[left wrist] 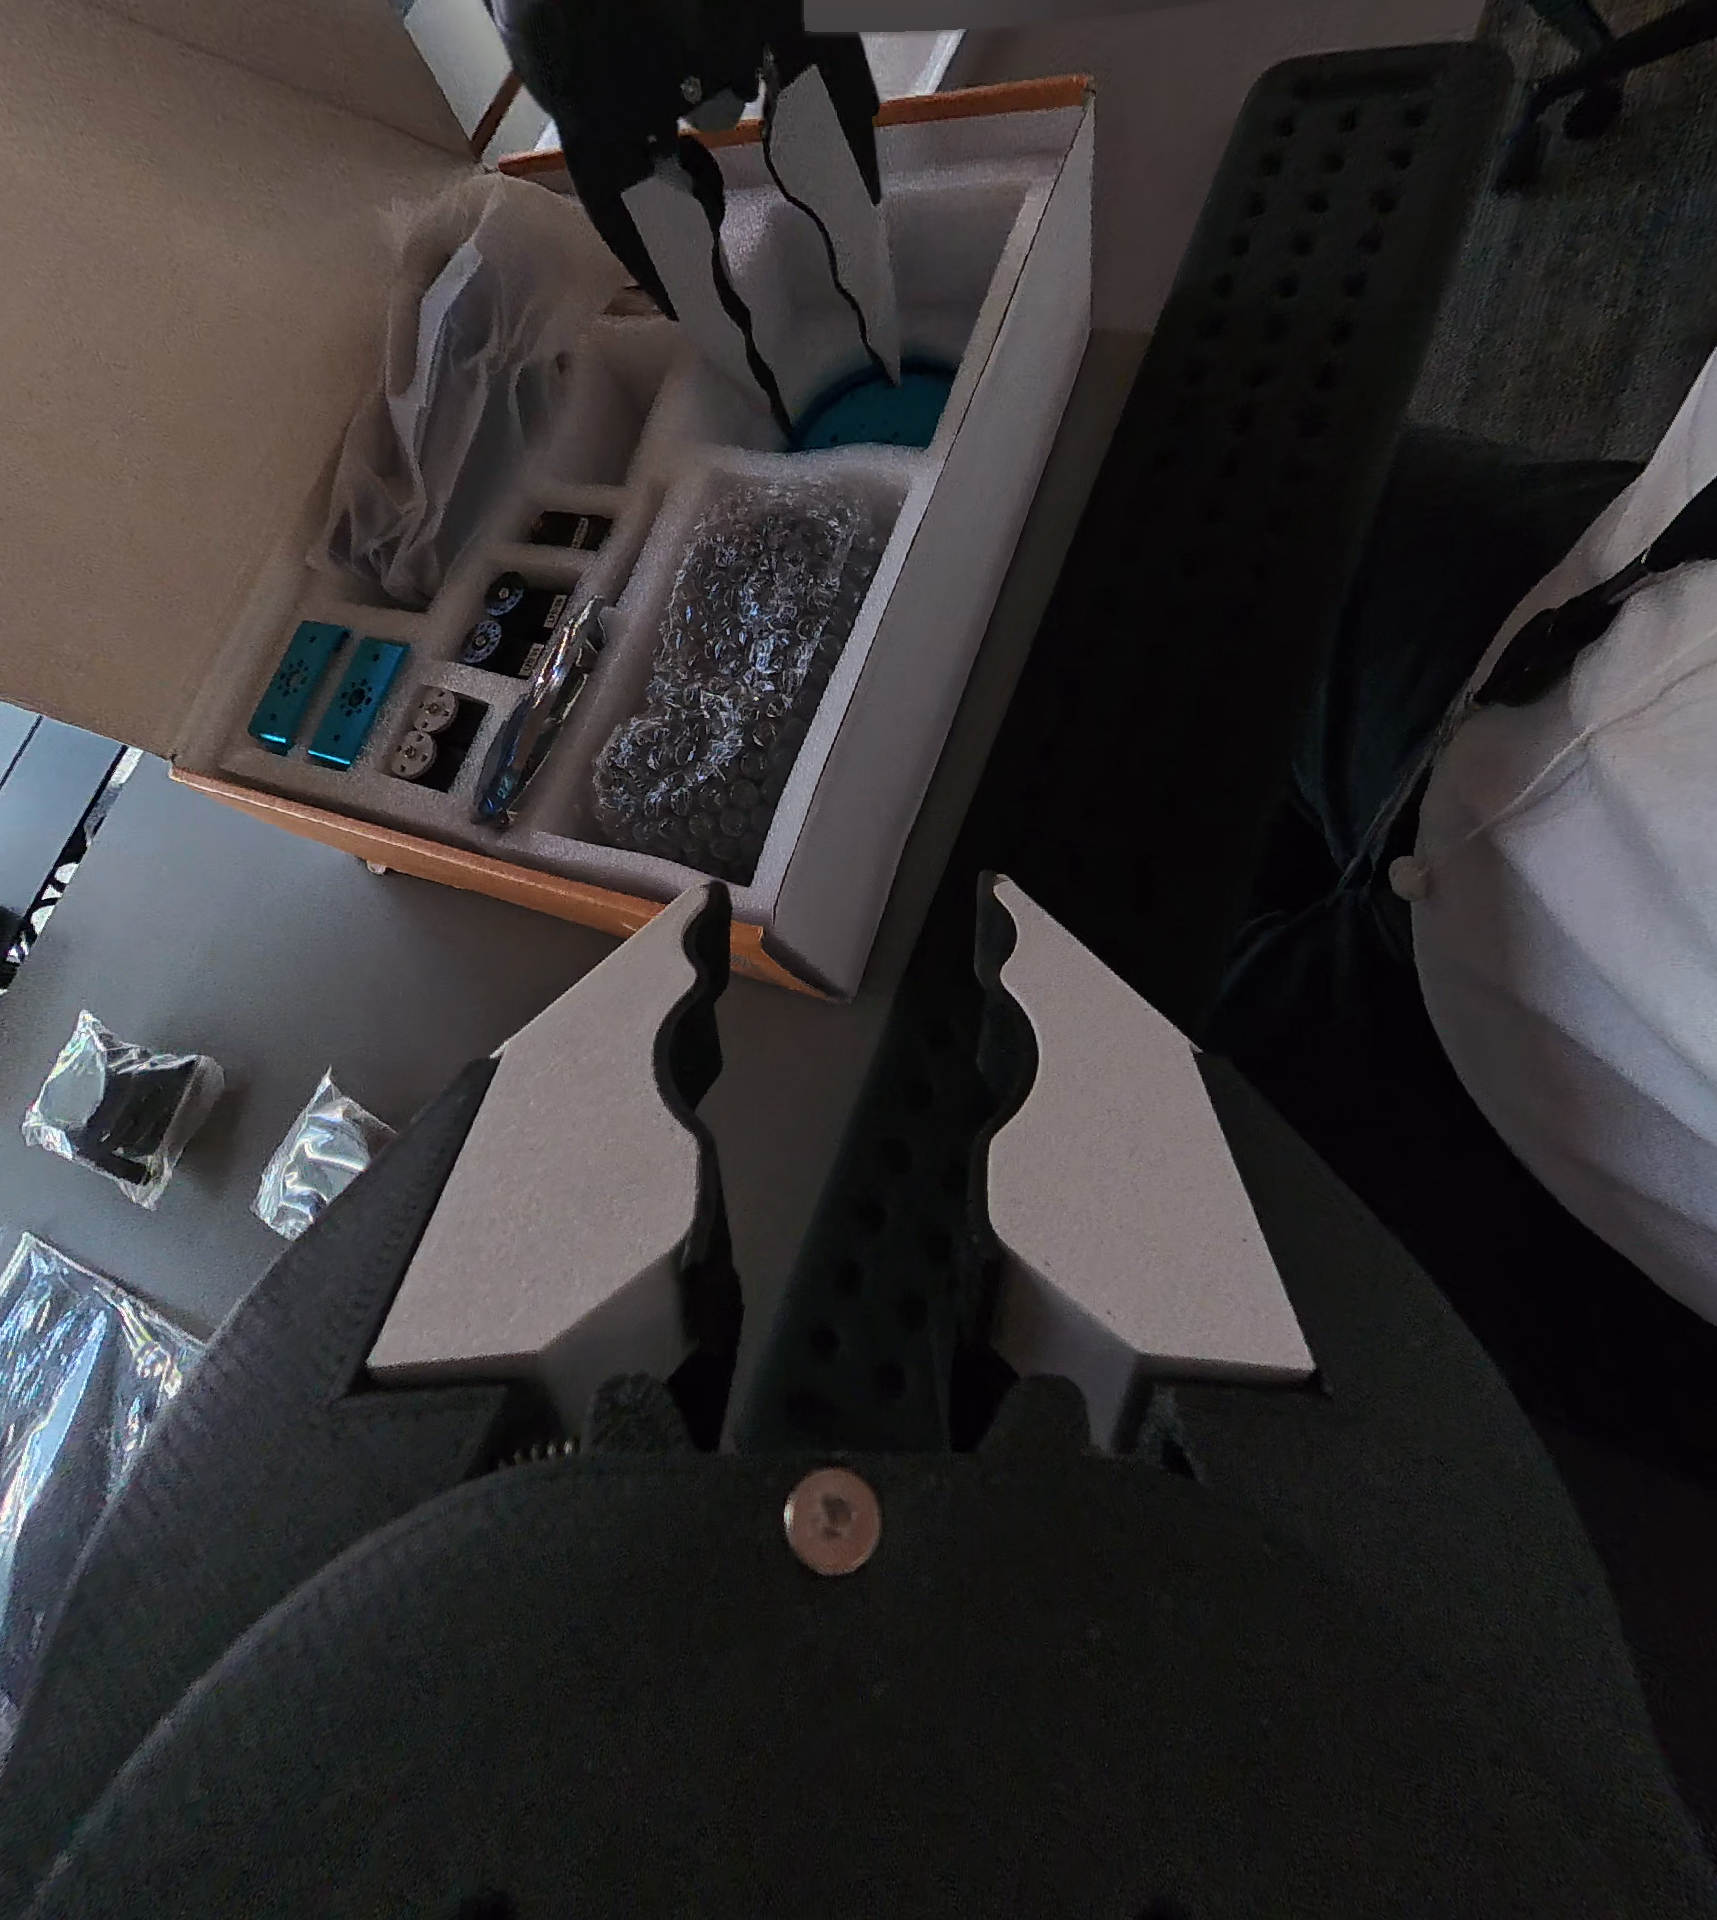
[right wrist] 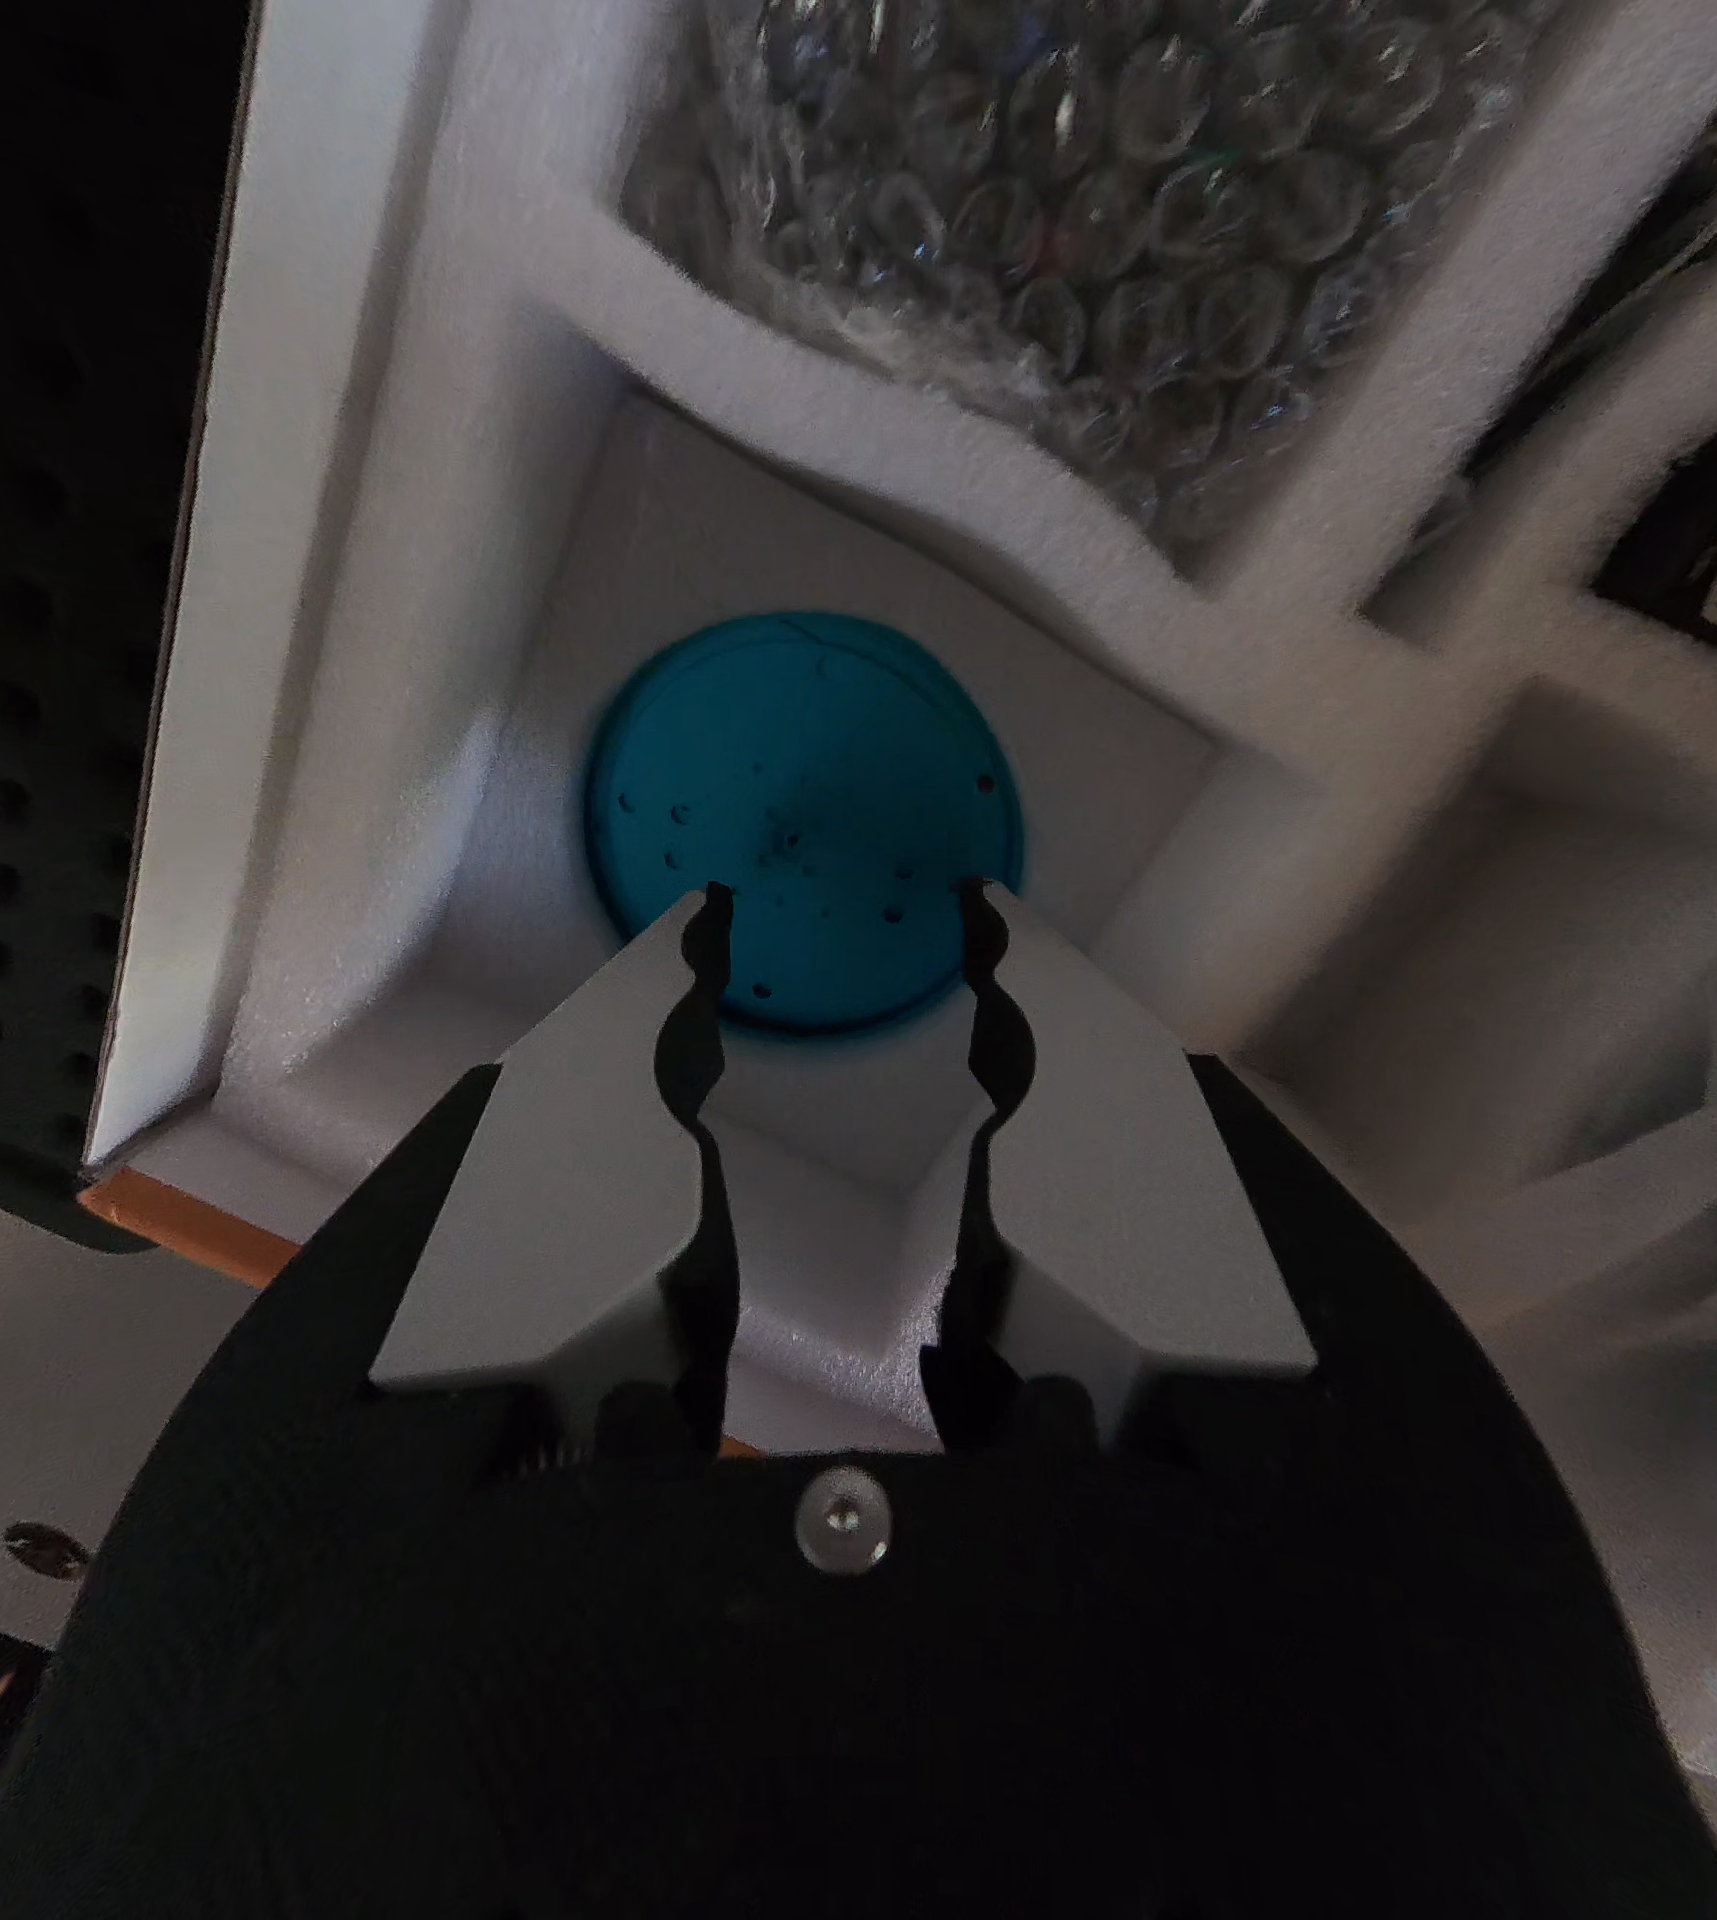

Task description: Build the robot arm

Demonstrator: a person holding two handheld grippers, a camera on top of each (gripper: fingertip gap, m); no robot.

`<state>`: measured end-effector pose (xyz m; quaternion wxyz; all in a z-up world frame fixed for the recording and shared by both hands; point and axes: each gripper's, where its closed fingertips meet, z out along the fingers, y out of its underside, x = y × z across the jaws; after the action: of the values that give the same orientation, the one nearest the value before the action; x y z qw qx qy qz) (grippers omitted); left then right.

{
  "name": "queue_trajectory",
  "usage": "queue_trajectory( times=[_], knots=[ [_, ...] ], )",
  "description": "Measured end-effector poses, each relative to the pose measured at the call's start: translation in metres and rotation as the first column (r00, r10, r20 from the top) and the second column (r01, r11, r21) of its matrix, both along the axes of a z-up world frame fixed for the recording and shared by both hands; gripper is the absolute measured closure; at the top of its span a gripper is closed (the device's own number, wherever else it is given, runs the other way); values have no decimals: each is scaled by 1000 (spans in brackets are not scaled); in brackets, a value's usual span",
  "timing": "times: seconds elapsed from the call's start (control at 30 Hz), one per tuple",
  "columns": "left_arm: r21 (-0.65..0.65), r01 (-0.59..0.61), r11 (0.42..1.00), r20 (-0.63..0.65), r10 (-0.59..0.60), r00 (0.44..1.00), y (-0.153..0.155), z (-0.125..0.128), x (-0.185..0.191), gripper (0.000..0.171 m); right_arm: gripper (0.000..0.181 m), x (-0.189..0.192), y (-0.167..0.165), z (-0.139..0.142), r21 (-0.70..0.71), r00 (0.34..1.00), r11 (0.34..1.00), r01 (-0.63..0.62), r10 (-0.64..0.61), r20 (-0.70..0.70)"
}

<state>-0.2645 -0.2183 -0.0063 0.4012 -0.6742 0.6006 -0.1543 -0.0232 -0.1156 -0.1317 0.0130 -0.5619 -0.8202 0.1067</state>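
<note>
Teal round disc [right wrist: 804, 821] (small holes)

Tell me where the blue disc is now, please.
The blue disc lies flat in a foam compartment at one end of the box, beside the bubble wrap, with the open right gripper just over it.

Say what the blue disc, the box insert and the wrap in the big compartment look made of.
Blue disc: probably anodised metal, going by the matte, even colour and small drilled holes, though painted plastic is possible.
Box insert: white foam with a soft, fuzzy cut edge.
Wrap: clear plastic bubble wrap, with glinting round bubbles.
</note>
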Motion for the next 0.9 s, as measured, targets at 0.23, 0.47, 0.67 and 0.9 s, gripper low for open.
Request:
queue_trajectory(
  times=[0.23,0.47,0.67,0.9],
  knots=[
    [-1,18,1000,-13,-18,1000,-6,0,6,125,112,-11,-12,-1,-37,999,999,4,-3,41],
    [5,22,1000,-13,-22,1000,-6,2,5,125,107,-10,-16,-8,1,995,999,-44,44,87],
    [9,22,1000,-6,-22,1000,-8,2,5,125,98,-8,-19,-13,38,987,995,-94,89,133],
    [13,10,1000,8,-10,1000,-7,7,5,129,102,7,-2,24,100,992,995,-5,-8,127]
  ],
)
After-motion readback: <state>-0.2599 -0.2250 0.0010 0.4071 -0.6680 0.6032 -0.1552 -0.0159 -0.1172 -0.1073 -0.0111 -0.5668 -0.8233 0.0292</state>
